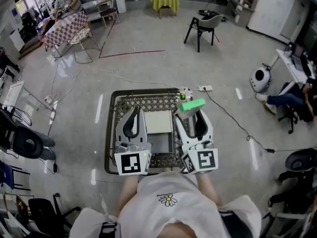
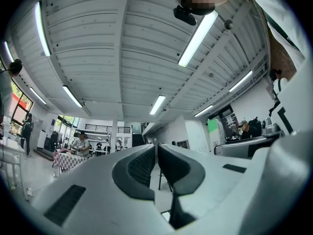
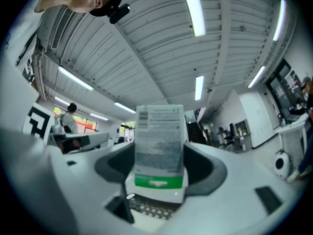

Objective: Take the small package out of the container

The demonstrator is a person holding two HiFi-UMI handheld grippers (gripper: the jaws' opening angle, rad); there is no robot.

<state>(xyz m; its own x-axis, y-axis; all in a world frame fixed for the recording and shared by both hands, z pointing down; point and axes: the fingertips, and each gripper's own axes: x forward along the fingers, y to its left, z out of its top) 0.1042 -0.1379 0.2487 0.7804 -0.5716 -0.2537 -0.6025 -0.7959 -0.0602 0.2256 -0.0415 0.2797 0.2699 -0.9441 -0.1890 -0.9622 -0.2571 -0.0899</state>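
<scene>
A small white and green package [image 1: 191, 105] [image 3: 160, 148] is clamped between the jaws of my right gripper [image 1: 190, 114] [image 3: 159, 168], held up above the right side of the wire mesh container [image 1: 115, 133]. My left gripper [image 1: 132, 120] [image 2: 156, 165] hovers over the container's left side with its jaws pressed together and nothing between them. Both grippers point up and away from me, so their cameras mostly show the ceiling. A flat white box [image 1: 158, 122] lies in the container between the two grippers.
The container sits on a grey floor. A white power strip [image 1: 205, 88] and cable lie just past its far right corner. A black chair [image 1: 204, 26] and a yellow-covered table [image 1: 164, 0] stand farther off. Office chairs [image 1: 29, 143] flank the left.
</scene>
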